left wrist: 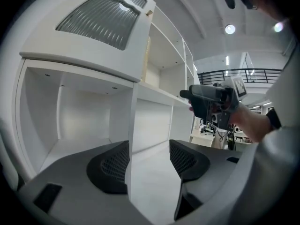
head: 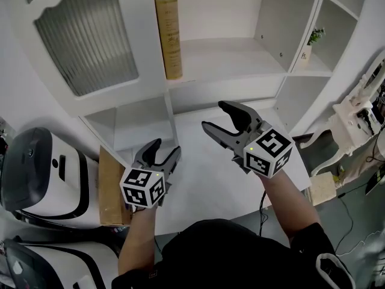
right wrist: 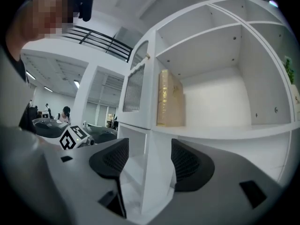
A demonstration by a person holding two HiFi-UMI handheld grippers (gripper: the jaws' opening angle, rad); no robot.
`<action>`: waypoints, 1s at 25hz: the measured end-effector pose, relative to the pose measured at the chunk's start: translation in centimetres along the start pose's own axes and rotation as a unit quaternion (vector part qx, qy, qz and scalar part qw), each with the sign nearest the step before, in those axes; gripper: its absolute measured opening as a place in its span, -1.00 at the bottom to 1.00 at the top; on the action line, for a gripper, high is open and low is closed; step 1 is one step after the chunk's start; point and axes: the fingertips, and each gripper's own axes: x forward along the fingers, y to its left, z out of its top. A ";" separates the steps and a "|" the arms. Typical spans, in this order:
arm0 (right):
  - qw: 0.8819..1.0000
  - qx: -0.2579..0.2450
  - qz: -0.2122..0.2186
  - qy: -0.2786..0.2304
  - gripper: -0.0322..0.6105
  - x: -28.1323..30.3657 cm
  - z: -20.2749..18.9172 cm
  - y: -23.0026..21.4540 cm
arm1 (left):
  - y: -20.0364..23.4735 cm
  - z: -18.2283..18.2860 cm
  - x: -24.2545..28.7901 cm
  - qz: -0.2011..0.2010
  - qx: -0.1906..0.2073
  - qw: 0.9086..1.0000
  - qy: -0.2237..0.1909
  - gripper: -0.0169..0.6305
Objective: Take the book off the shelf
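Book (head: 169, 35) stands upright at the left end of the far shelf (head: 240, 56), close against the divider beside the ribbed glass door (head: 84, 35). Its spine faces outward, so it can be pinched from the front. The right tongs (head: 215, 116) are spread wide and empty, raised toward it, probably to fit around the thick spine. The left tongs (head: 167, 148) hang lower and nearer, also parted with nothing between them, likely only waiting.

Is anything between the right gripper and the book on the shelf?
Nothing visible. The book stands upright at the left end of an open-fronted shelf compartment. The right gripper, jaws apart and empty, sits lower and out in front of it.
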 end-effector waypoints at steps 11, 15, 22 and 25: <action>0.999 -0.033 0.031 -0.028 0.03 3.2 6.2 -0.8 | -0.3 1.1 -0.5 0.018 0.005 1.000 0.006 -0.11; 0.998 -0.036 0.035 -0.032 0.03 4.5 7.7 -1.0 | -0.4 1.2 -0.8 0.020 0.008 1.000 0.009 -0.12; 0.998 -0.043 0.043 -0.018 0.03 7.3 9.2 -1.0 | -0.1 0.8 -1.3 0.022 0.004 1.000 0.012 -0.13; 0.998 -0.045 0.043 -0.003 0.05 8.7 9.2 -1.2 | 0.2 0.4 -1.6 0.023 -0.001 1.000 0.013 -0.13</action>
